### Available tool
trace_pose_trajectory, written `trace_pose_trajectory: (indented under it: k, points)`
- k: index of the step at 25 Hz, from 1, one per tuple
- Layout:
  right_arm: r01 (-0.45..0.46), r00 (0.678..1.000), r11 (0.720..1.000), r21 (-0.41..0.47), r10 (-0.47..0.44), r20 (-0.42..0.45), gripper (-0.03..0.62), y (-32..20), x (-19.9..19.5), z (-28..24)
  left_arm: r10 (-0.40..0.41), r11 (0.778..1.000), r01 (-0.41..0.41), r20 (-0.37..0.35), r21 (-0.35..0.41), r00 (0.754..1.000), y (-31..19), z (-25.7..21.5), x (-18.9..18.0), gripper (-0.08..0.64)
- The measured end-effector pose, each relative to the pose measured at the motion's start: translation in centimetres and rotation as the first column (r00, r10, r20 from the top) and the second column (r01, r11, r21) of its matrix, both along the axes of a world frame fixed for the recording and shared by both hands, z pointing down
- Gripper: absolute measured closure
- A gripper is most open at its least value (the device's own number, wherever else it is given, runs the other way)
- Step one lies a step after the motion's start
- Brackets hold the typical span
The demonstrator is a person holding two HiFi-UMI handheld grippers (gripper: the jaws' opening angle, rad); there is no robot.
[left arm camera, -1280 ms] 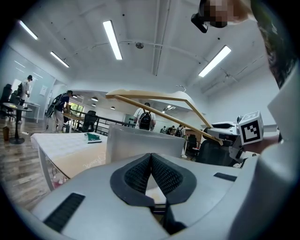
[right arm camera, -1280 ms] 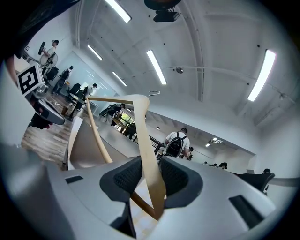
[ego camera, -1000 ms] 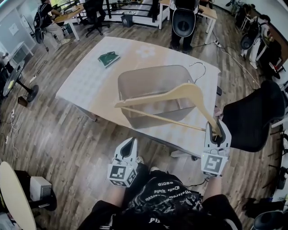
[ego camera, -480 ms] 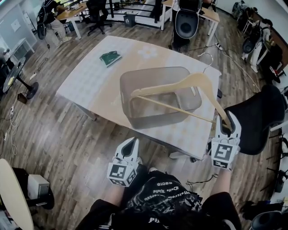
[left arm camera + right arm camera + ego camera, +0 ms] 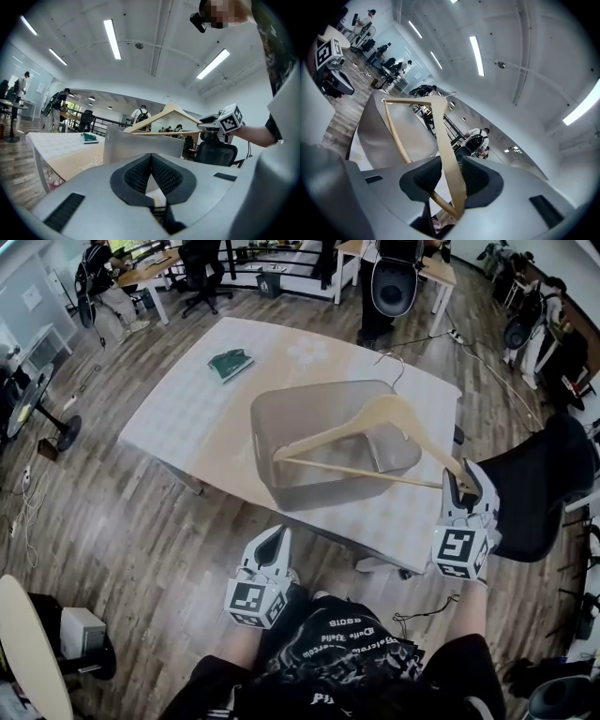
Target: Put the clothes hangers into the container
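Observation:
A wooden clothes hanger (image 5: 375, 418) with a metal hook (image 5: 395, 365) hangs tilted over the grey see-through container (image 5: 281, 488) on the table. My right gripper (image 5: 460, 491) is shut on the hanger's near end, off the table's right corner. In the right gripper view the hanger (image 5: 444, 150) runs out from between the pads of the right gripper (image 5: 449, 180) towards the container (image 5: 389, 136). My left gripper (image 5: 274, 542) hangs low in front of the table with nothing in it, and in its own view the left gripper (image 5: 151, 158) has its pads meeting.
The pale table (image 5: 183, 418) also holds a small green item (image 5: 228, 362) at its far left. A black office chair (image 5: 530, 484) stands close by my right gripper. More chairs, desks and seated people fill the back of the room on the wooden floor.
My right gripper has shifted slightly right and rolled with the hanger. The hanger's far tip now sits further in over the container, and its hook has swung. The left gripper kept still.

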State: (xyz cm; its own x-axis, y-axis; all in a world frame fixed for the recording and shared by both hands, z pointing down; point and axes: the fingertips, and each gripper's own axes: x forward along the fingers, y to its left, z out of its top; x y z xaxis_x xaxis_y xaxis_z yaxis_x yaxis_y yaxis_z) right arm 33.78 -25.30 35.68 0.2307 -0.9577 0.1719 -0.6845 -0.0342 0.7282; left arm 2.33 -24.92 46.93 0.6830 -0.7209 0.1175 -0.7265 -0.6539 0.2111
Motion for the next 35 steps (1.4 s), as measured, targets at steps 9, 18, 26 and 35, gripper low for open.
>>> trace_pose_trajectory:
  k: [9,18,26,35]
  points:
    - [0.089,0.993,0.993,-0.078,-0.094,-0.066,0.449,-2.8,-1.3,-0.6,0.001,1.000,-0.001,0.006,-0.001,1.000,-0.4,0.3,-0.2,0.540]
    - [0.165,0.973,0.973,-0.163,-0.188,-0.134,0.448,-5.7,-3.1,-0.1,-0.014,1.000,0.014,0.008,0.000,1.000,-0.9,0.2,-1.1,0.540]
    - [0.201,0.955,0.956,-0.213,-0.240,-0.175,0.448,-8.3,-3.5,1.4,-0.032,0.999,0.032,0.015,-0.007,0.999,-1.5,0.9,-1.4,0.540]
    - [0.262,0.928,0.922,-0.285,-0.321,-0.188,0.448,-11.3,-5.0,3.4,-0.044,0.999,0.044,0.023,-0.005,0.999,-2.2,1.0,-2.4,0.540]
